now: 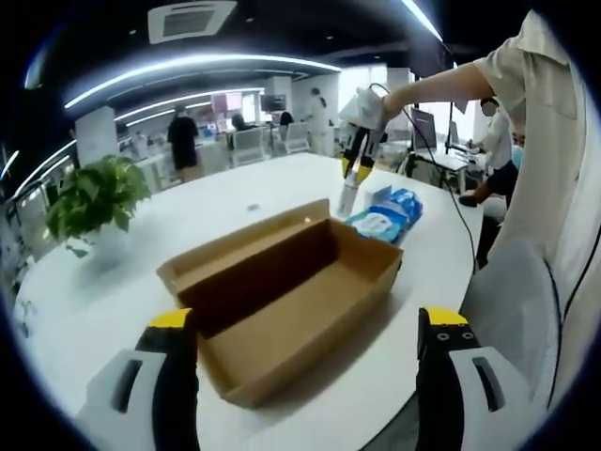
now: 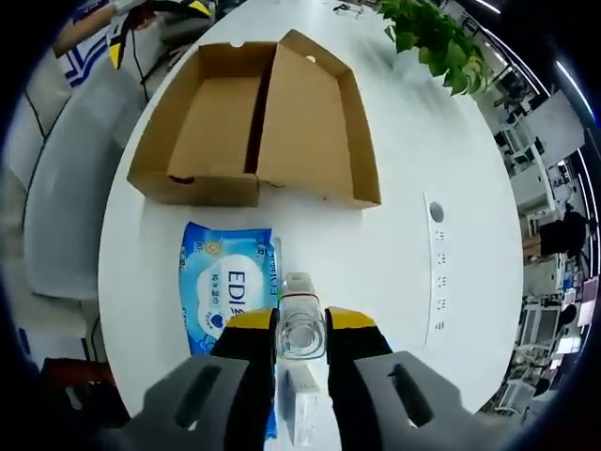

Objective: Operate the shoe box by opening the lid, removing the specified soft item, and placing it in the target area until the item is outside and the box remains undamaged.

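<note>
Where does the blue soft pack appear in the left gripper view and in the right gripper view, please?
Left gripper view: the blue soft pack lies right of centre on the white table, just beyond the open shoe box.
Right gripper view: the pack lies lower left of centre, between the shoe box and the jaws.
Shared landmark: the potted plant.

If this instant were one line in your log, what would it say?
shoe box: open, empty | blue soft pack: on table beside box | right gripper: above pack, shut on clear bottle | left gripper: open
</note>
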Demonstrator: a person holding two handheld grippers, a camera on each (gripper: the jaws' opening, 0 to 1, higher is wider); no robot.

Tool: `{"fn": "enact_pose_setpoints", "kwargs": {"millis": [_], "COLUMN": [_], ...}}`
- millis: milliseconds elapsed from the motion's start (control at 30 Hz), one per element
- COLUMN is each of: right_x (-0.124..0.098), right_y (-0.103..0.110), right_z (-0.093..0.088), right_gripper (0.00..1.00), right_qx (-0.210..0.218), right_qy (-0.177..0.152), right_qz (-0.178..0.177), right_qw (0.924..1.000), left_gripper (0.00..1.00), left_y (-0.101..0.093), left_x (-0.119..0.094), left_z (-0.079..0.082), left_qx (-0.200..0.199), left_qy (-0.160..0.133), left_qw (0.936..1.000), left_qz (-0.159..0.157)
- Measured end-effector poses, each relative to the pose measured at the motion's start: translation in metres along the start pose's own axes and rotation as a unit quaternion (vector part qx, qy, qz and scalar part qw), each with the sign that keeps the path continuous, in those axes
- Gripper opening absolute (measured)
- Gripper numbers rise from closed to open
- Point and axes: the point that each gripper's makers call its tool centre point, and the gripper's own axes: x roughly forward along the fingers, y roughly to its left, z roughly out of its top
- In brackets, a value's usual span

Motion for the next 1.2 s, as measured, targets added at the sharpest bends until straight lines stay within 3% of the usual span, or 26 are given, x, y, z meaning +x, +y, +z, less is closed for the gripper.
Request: {"fn": "enact_pose_setpoints", "kwargs": {"millis": [467,1200], "right_x": [0.018,0.025], "right_y": [-0.003,-0.009], "right_z": [-0.019,-0.021], "right_gripper": [0.17,0.18], "right_qx": [0.002,0.002], "right_qy": [0.06,0.077], "right_qz": [0.016,0.028], "right_qw": [0.9981,0.9966], "left_gripper": [1.0,0.99], "left_y": [0.004,0.01], "left_x": [-0.001,0.001], "left_z": [-0.01,-0.02], "left_qx": [-0.004,-0.024], "left_qy": [0.01,0.018], "left_qw": [0.9999,0.9995], "left_qz": [0.005,0.015]}}
